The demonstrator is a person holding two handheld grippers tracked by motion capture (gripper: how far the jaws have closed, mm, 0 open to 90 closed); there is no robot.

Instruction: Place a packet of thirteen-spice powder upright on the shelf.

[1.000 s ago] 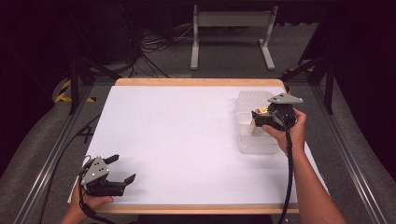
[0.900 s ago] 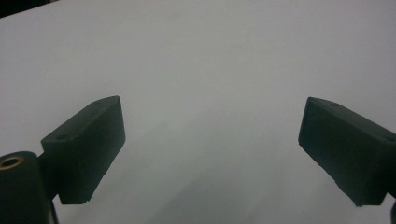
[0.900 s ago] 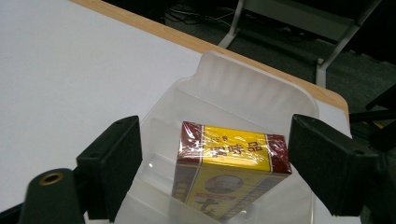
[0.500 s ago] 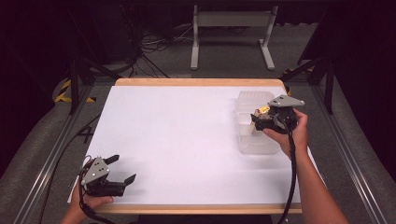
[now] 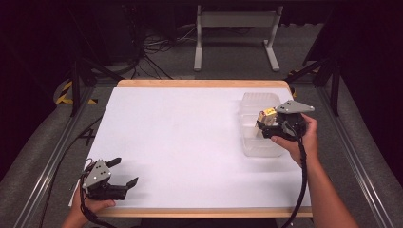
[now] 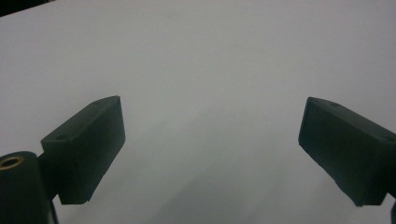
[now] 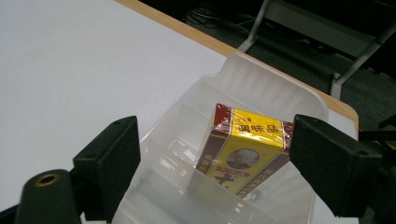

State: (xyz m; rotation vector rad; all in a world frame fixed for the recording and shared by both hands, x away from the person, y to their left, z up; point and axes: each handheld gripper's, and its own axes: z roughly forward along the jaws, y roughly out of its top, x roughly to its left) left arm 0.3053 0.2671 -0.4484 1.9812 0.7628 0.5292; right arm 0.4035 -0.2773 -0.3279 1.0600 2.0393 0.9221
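- Step in hand: placing a small yellow-and-brown box (image 7: pixel 245 151) into a clear plastic bin (image 7: pixel 261 84); judged to be at the release stage.
- Box: right of centre in the right gripper view, standing tilted inside the bin, leaning on an inner divider.
- Bin: right side of the high view, on the white table (image 5: pixel 190 142).
- Right gripper (image 7: pixel 215 161): jaws have just been opening; the box is between them, the left pad clear of it, the right pad at its edge, contact uncertain.
- Left gripper (image 6: pixel 210 154): jaws spread wide, nothing between them; lower left of the high view, idle.
- Next move, as judged: draw the right gripper up and away without dragging the box.
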